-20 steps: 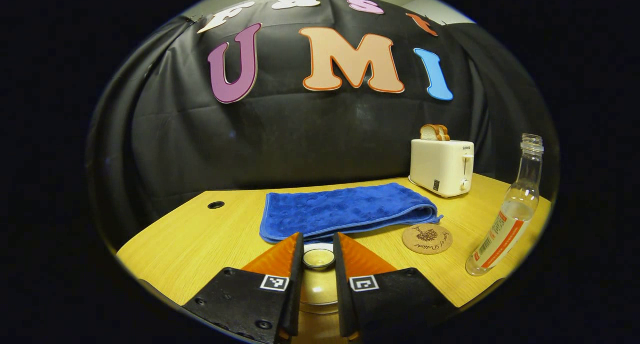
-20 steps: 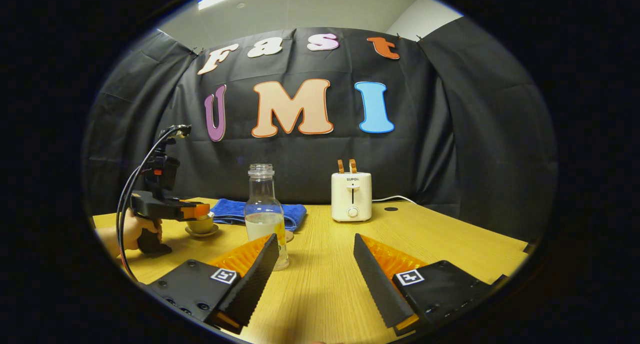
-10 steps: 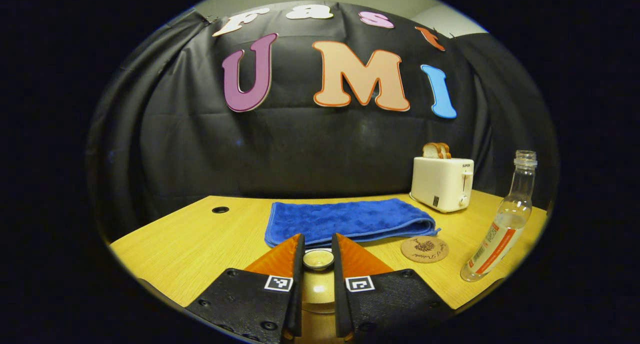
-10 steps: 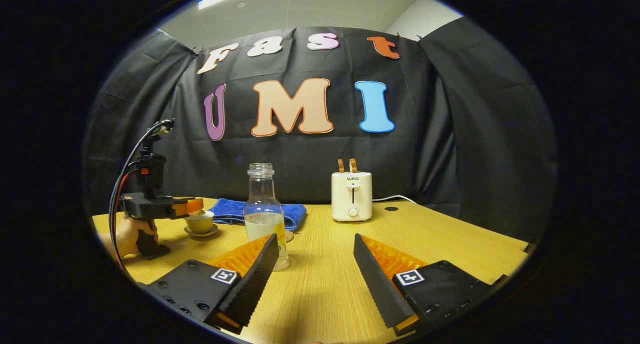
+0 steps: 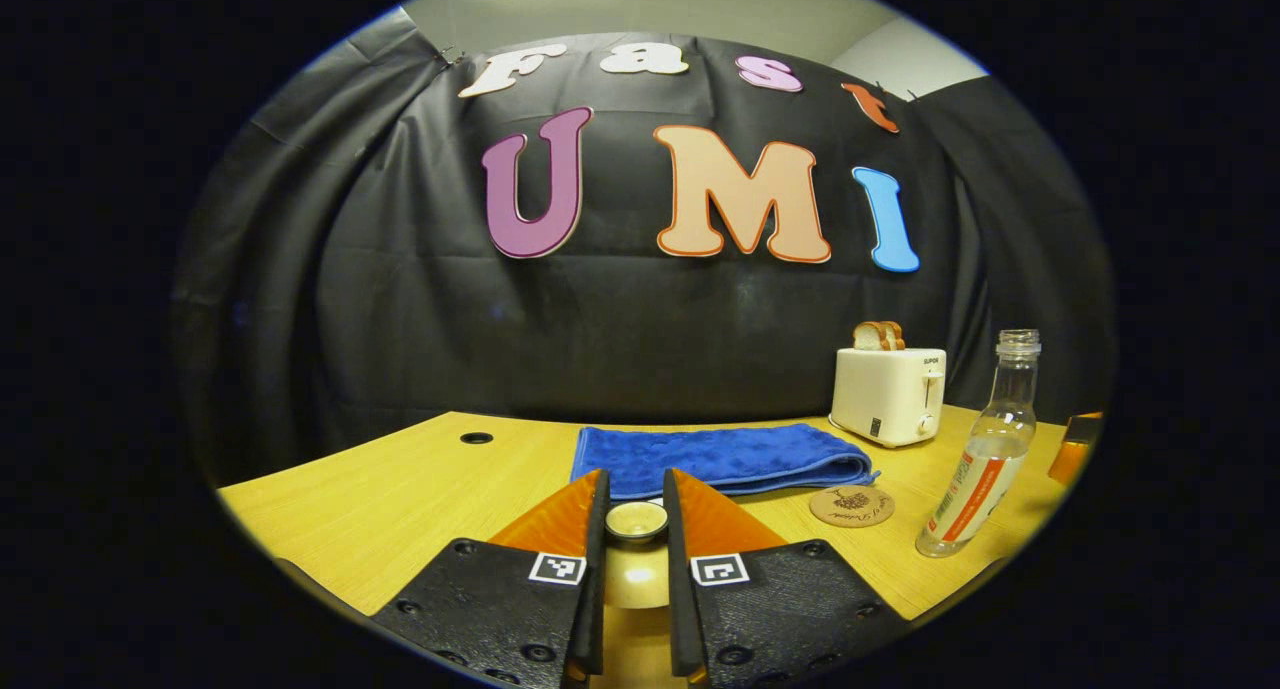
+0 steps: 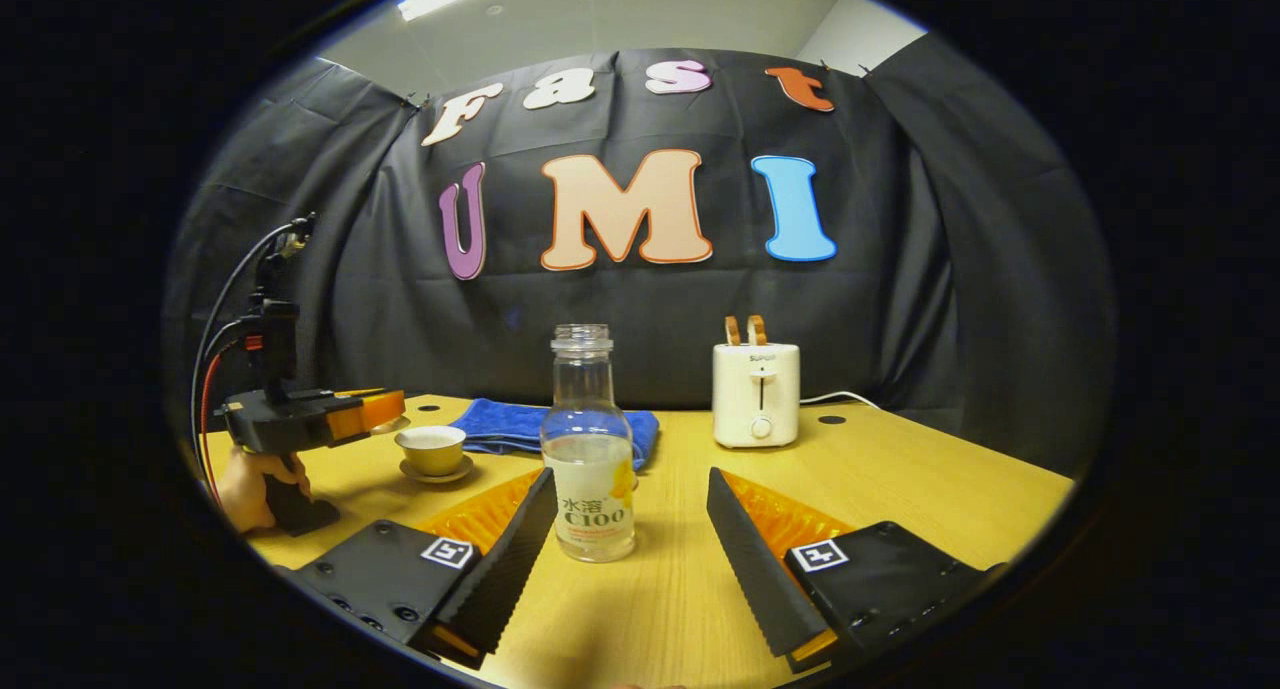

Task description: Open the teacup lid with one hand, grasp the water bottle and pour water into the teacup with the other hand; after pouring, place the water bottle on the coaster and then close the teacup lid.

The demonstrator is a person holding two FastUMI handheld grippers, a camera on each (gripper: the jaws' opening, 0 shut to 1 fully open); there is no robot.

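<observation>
My left gripper (image 5: 635,514) squeezes the lid (image 5: 636,520) by its knob, up off the teacup (image 6: 431,450), and my hand (image 6: 246,487) holds it level on the left. The cup sits open. The bottle (image 6: 590,449) stands ahead of my right gripper (image 6: 632,529), whose fingers are spread wide. I think grabbing it comes next.

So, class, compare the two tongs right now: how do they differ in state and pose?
The left tongs are shut on the teacup lid, while the right tongs stand wide open and hold nothing. The left tongs are raised beside the uncovered teacup; the right tongs sit low over the table, aimed at the water bottle but not touching it. Both have orange and black fingers with square markers.
</observation>
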